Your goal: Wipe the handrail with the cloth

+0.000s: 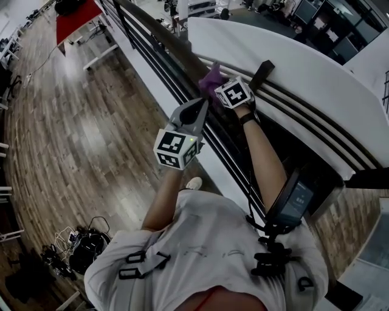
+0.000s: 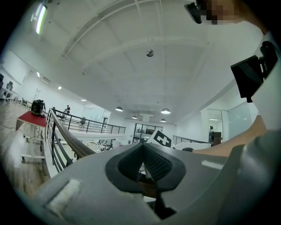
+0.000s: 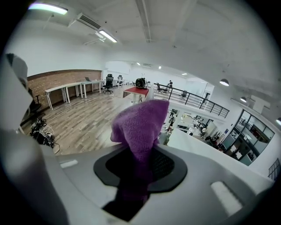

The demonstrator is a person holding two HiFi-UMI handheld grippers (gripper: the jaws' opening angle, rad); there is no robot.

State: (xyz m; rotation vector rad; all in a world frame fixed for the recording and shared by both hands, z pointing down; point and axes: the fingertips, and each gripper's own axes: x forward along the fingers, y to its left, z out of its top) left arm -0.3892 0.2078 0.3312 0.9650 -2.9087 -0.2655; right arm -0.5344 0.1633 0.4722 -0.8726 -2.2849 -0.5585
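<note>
In the head view the dark wooden handrail [image 1: 164,37] runs diagonally from the top down to my hands. My right gripper [image 1: 217,88] is at the rail, shut on a purple cloth [image 1: 211,79] that bunches over the rail's top. In the right gripper view the cloth [image 3: 140,123] sticks up from between the jaws of the right gripper [image 3: 139,154] and hides what lies ahead. My left gripper [image 1: 203,103] hovers just beside the rail, below the cloth, shut with nothing in it. In the left gripper view the handrail [image 2: 70,136] slopes away at the left of my left gripper [image 2: 142,149].
Black horizontal bars [image 1: 152,54] run under the handrail. A white curved parapet [image 1: 292,67] lies beyond it over an open drop. A red table [image 1: 76,18] stands far off on the wood floor, and cables and gear [image 1: 79,249] lie at the lower left.
</note>
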